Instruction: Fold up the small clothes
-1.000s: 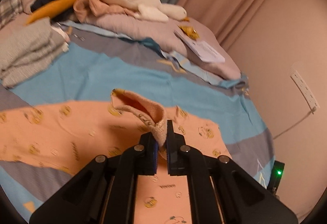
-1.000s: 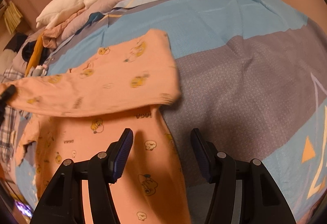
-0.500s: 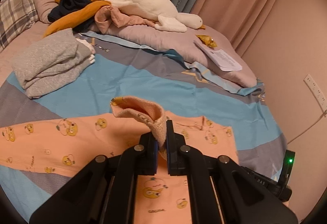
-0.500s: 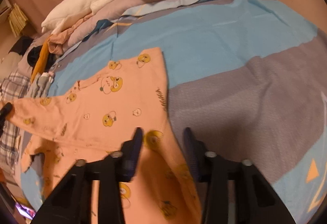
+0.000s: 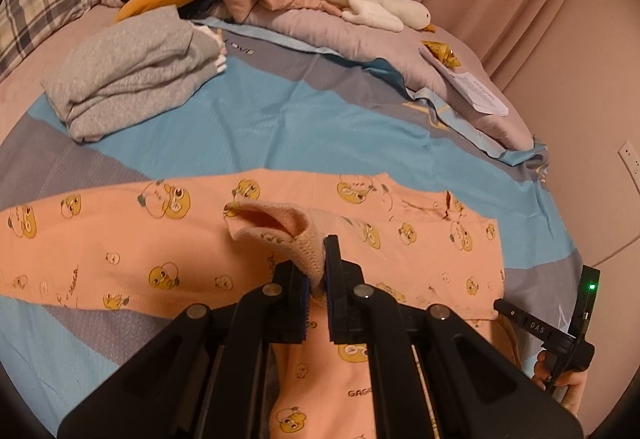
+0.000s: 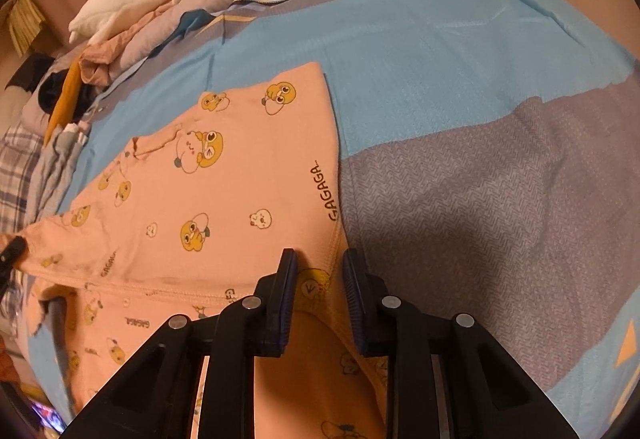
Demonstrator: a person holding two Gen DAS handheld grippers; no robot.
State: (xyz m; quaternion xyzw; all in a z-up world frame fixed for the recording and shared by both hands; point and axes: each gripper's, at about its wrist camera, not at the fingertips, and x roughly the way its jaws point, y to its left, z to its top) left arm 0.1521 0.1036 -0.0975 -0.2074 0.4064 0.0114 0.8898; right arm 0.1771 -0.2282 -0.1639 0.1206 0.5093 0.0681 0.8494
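Left tongs clamped on peach cuff

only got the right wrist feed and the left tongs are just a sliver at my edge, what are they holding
observer: the left tongs are shut on the ribbed cuff of the peach top's sleeve.
operator: is the cuff down flat on the top
observer: no, it is held up off the top's body, with its mouth gaping open.
operator: anything folded nearby
observer: a folded grey pile sits on the bedspread beyond the sleeve, apart from the top.
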